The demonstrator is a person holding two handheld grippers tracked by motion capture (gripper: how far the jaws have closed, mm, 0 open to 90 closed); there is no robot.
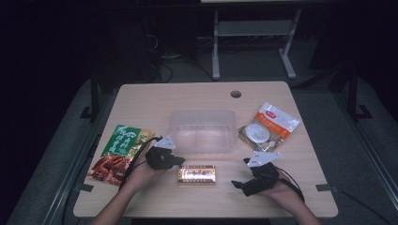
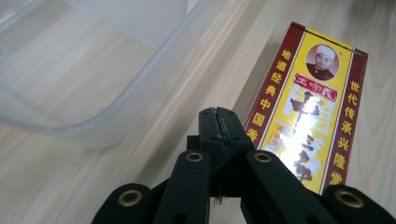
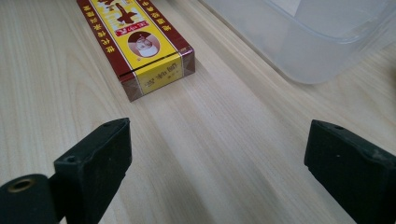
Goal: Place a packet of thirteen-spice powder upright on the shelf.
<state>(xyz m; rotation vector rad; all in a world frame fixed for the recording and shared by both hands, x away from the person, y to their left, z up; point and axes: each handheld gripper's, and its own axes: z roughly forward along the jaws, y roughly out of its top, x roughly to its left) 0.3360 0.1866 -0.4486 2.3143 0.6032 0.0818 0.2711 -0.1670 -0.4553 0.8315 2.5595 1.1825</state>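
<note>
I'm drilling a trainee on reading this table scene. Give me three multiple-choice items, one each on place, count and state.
1. Where does the yellow and red box lie?
A. inside the clear plastic tub
B. on the table, in front of the tub
C. on the green and red pouch

2. How many packets lie on the table besides the box?
A. two
B. four
C. none

3. How do the left tool's jaws stand?
A. wide apart
B. clamped on the box
C. shut, empty

B: it rests on bare wood in front of the clear plastic tub.
A: the green and red pouch and the orange and white packet.
C: the left tool has its pads pressed together beside the box.
</note>
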